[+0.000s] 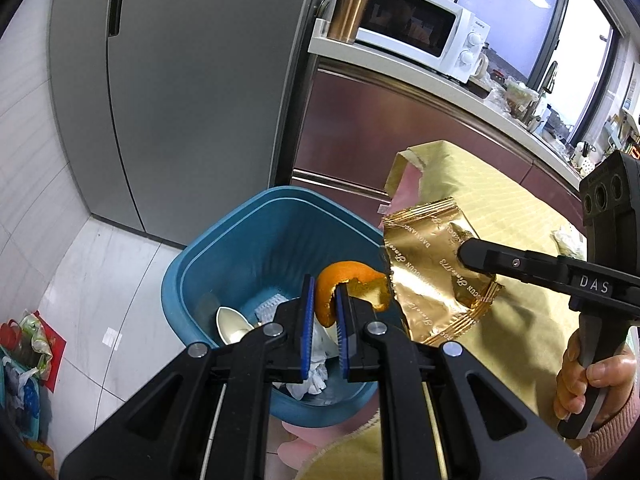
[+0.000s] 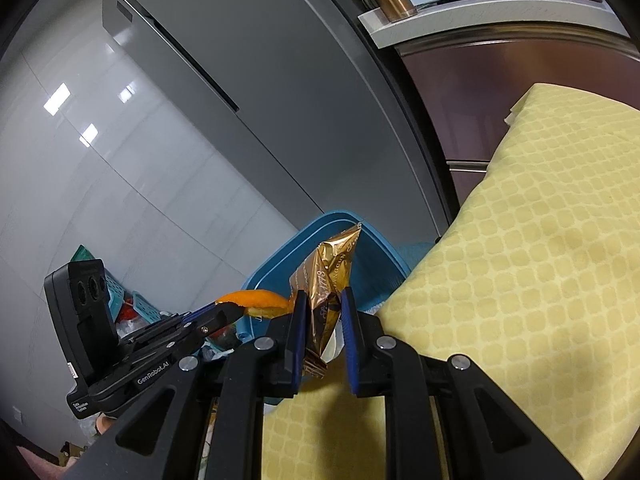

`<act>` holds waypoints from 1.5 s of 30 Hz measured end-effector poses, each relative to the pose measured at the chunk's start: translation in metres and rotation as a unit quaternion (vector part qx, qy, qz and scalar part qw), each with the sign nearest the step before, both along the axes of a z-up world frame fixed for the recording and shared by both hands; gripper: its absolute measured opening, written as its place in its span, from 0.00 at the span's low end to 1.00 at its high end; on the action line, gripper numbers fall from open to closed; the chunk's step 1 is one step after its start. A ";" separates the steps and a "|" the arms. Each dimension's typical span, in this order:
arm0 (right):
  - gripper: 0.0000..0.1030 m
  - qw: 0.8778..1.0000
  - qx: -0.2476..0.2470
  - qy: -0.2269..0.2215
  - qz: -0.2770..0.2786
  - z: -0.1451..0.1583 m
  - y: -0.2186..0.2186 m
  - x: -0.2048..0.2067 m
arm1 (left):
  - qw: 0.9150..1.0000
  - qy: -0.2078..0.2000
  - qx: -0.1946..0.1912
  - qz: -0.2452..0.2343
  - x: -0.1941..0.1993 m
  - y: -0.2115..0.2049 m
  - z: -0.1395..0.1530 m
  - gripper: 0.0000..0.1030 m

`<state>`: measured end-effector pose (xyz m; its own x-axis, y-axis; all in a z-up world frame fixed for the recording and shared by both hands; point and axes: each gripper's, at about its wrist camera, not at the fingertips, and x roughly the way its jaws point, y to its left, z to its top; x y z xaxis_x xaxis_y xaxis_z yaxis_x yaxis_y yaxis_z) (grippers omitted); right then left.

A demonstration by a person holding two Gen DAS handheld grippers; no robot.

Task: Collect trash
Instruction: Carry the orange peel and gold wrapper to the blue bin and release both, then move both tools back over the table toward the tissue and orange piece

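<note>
My left gripper (image 1: 323,292) is shut on a piece of orange peel (image 1: 344,284) and holds it over the blue trash bin (image 1: 224,248). The bin holds crumpled white tissue (image 1: 316,372) and a white spoon (image 1: 232,326). My right gripper (image 2: 323,300) is shut on a gold foil wrapper (image 2: 328,276) and holds it at the bin's right rim, above the edge of the yellow tablecloth (image 2: 520,240). In the left wrist view the wrapper (image 1: 432,272) hangs from the right gripper (image 1: 464,254). The right wrist view shows the left gripper (image 2: 228,308), the peel (image 2: 260,300) and the bin (image 2: 280,256).
A grey fridge (image 1: 180,80) stands behind the bin. A counter (image 1: 420,76) carries a white microwave (image 1: 424,28) and a copper tumbler (image 1: 352,4). Bags and clutter (image 1: 24,356) lie on the white tiled floor at left. Crumpled tissue (image 1: 568,240) lies on the table.
</note>
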<state>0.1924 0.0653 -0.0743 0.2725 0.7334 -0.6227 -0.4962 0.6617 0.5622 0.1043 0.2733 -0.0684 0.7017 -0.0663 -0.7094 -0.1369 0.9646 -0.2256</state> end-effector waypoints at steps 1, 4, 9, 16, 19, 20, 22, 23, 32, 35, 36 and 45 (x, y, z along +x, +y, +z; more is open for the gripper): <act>0.16 1.000 -0.002 0.000 0.000 0.000 0.001 -0.001 | 1.000 0.002 0.000 0.001 0.002 0.000 -0.001 0.10; 0.16 1.000 -0.010 0.002 0.003 -0.003 0.008 0.002 | 1.000 0.010 0.003 0.007 0.005 0.002 -0.008 0.10; 0.17 1.000 -0.029 0.008 0.008 -0.009 0.020 0.008 | 1.000 0.023 0.002 0.015 0.011 0.006 -0.019 0.10; 0.19 0.998 -0.057 0.005 0.008 -0.014 0.032 0.014 | 0.999 0.046 -0.011 0.015 0.023 0.009 -0.037 0.14; 0.22 0.998 -0.063 0.004 0.007 -0.014 0.034 0.014 | 0.998 0.056 -0.018 0.018 0.028 0.011 -0.046 0.15; 0.23 0.998 -0.063 0.003 0.008 -0.014 0.033 0.014 | 0.998 0.058 -0.020 0.020 0.029 0.011 -0.048 0.15; 0.24 0.998 -0.061 0.002 0.009 -0.014 0.032 0.014 | 0.998 0.061 -0.026 0.022 0.030 0.013 -0.051 0.16; 0.24 0.998 -0.059 0.002 0.008 -0.013 0.032 0.013 | 0.997 0.061 -0.028 0.023 0.029 0.013 -0.052 0.17; 0.31 0.999 -0.043 -0.015 0.004 -0.004 0.013 -0.001 | 0.999 0.023 -0.023 0.000 0.015 -0.004 -0.031 0.29; 0.33 0.999 -0.040 -0.031 0.002 0.004 -0.004 -0.012 | 1.000 -0.001 -0.020 -0.021 0.010 -0.017 -0.018 0.35; 0.35 0.999 -0.039 -0.037 0.001 0.008 -0.010 -0.015 | 0.999 -0.009 -0.020 -0.029 0.008 -0.023 -0.013 0.37; 0.42 0.995 -0.028 -0.075 -0.066 0.032 -0.092 -0.041 | 0.992 -0.049 -0.022 -0.116 0.006 -0.092 0.011 0.44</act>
<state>0.1514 -0.0265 -0.0422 0.4573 0.6507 -0.6062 -0.4786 0.7546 0.4490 0.1101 0.1813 -0.0573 0.7291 -0.2637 -0.6316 0.1130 0.9565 -0.2690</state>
